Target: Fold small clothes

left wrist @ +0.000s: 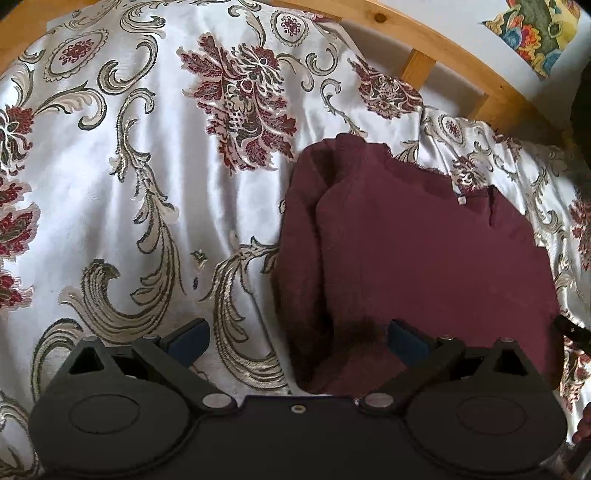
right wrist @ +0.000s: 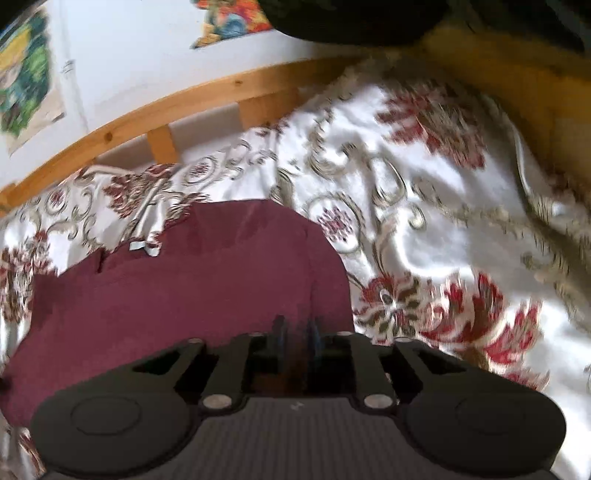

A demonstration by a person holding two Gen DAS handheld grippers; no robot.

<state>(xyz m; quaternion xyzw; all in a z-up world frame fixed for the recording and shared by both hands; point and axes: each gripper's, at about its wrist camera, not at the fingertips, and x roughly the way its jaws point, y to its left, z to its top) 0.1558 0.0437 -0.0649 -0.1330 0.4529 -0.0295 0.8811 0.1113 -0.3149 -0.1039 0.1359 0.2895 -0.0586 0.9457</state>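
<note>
On the bed, over a white satin bedspread (left wrist: 110, 192) woven with dark red flowers and beige scrolls, lies a maroon garment (left wrist: 424, 266), folded into a thick, roughly square pad with a small pale tag (left wrist: 461, 199) at its far edge. Its near edge is hidden behind both tool bodies, and the right wrist view is smeared by motion blur, so the bedspread pattern there is hard to read. The left tool (left wrist: 297, 338) is spread wide, its blue-padded fingertips (left wrist: 190, 338) well apart: one over bare bedspread, the other over the garment's near left part, gripping nothing. The right tool (right wrist: 295, 332) has its fingers drawn nearly together over the garment's near right part (right wrist: 177, 295); whether cloth is caught between them cannot be told. To the left of the garment the bedspread runs broad and rumpled; to its right a narrower strip is seen. A pine bed rail (left wrist: 443, 55) with short upright slats borders the far side, near the garment's far edge. Behind it is a white wall (right wrist: 147, 55) with colourful pictures (left wrist: 535, 33), cut off by the frame. A dark shape (right wrist: 351, 18) fills the top of the right wrist view, unidentifiable.
</note>
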